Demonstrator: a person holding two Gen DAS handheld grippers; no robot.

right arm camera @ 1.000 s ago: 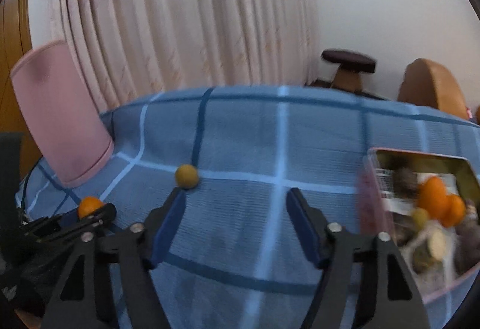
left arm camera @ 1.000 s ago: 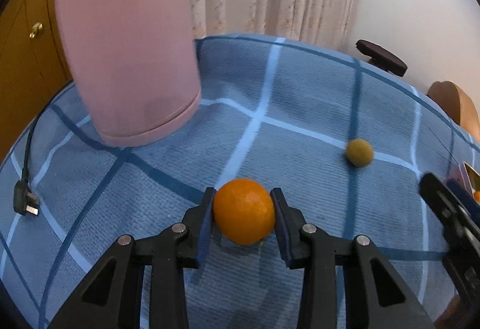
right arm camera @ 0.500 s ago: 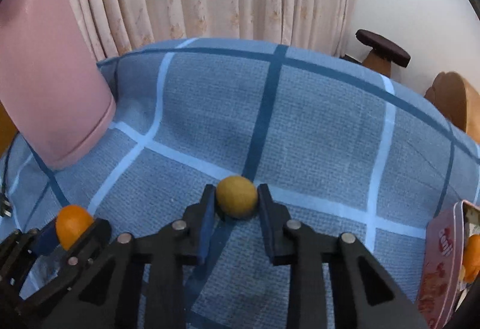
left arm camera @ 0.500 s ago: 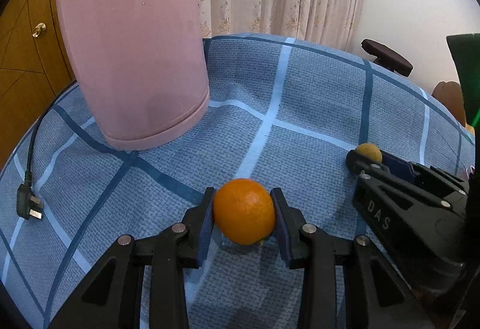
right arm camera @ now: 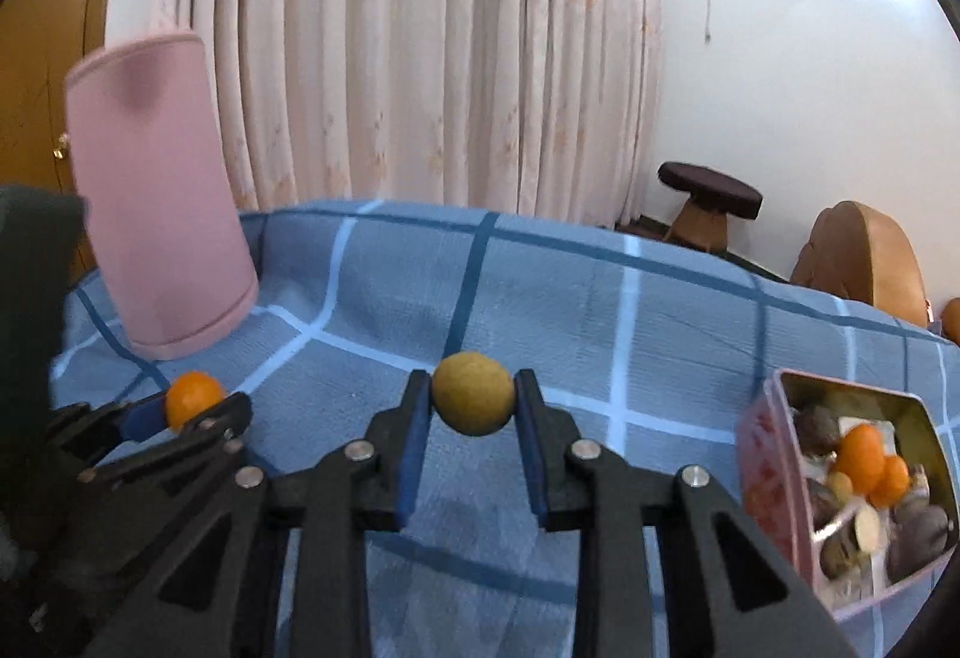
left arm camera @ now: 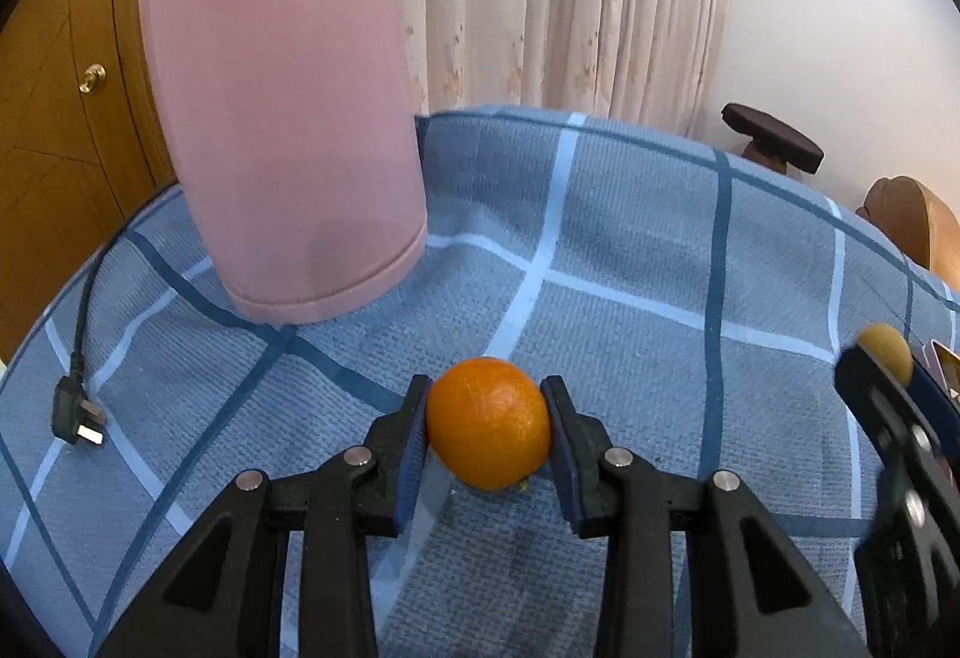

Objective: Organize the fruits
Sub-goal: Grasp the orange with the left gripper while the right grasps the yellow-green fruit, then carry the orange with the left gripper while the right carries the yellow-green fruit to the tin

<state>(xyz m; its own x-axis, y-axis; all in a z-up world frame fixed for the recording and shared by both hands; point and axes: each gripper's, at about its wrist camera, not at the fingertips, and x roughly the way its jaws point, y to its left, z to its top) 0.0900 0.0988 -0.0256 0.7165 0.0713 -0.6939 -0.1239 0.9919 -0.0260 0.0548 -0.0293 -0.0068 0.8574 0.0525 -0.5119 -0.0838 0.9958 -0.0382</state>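
Note:
My left gripper [left arm camera: 487, 433] is shut on an orange [left arm camera: 487, 422] and holds it just above the blue checked cloth; it also shows in the right wrist view [right arm camera: 193, 406]. My right gripper [right arm camera: 473, 403] is shut on a small yellow-green fruit [right arm camera: 473, 400] and holds it lifted above the cloth; that fruit shows at the right edge of the left wrist view [left arm camera: 885, 352]. A pink tin [right arm camera: 774, 454] at the right holds several fruits, among them two small oranges [right arm camera: 870, 457].
A tall pink cylinder [left arm camera: 282, 105] stands at the back left of the cloth-covered table [left arm camera: 630, 250]. A black power plug [left arm camera: 75, 415] with its cord lies at the left edge. A dark stool [right arm camera: 708, 190] and a wooden chair back [right arm camera: 858, 250] stand beyond the table.
My right gripper closed on the yellow-green fruit and lifted it off the cloth, moving right and up. My left gripper keeps its hold on the orange.

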